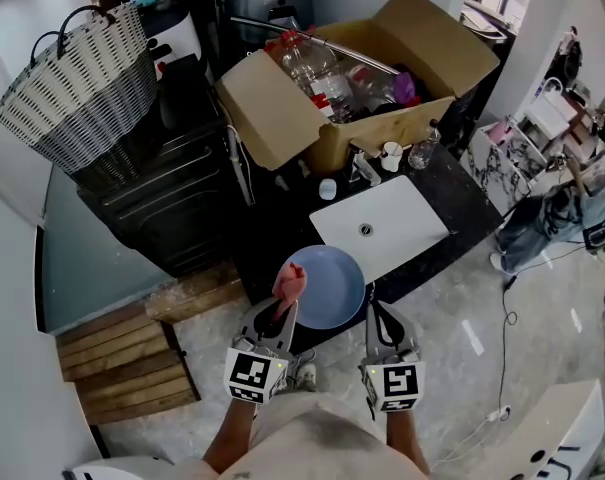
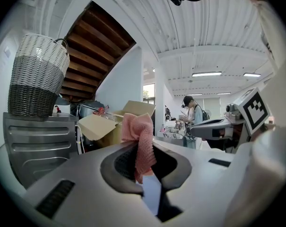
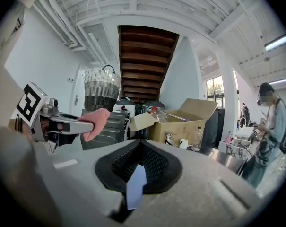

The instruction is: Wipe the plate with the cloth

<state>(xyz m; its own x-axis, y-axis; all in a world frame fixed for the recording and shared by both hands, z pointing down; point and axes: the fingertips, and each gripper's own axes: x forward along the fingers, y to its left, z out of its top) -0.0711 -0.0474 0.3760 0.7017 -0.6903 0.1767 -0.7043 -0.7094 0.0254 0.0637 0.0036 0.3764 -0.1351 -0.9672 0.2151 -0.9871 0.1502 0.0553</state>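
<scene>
While the left tool [image 1: 282, 310] is clamped on a bunched pink cloth [image 1: 290, 282], the right tool [image 1: 378, 314] is closed on the near rim of a pale blue plate [image 1: 334, 288]. In the head view the plate is held over the front edge of the dark counter [image 1: 464, 204], just in front of the white sink [image 1: 382, 226]. The cloth stands up from the left tool's tips at the plate's left edge; whether it touches the plate cannot be told.

In the left gripper view the cloth [image 2: 142, 138] fills the gap between the shut jaws, with a pale blue sliver just below it. In the right gripper view the plate's thin edge [image 3: 135, 186] is pinched between that tool's jaws, and the left tool [image 3: 62, 125] shows off to the left with the cloth [image 3: 98, 121] at its tip.

Behind the sink an open cardboard box [image 1: 282, 118] holds plastic bottles [image 1: 317, 73]. A woven grey and white basket [image 1: 82, 88] sits further left on a dark cabinet. A person [image 1: 582, 203] stands at the far right of the head view.
</scene>
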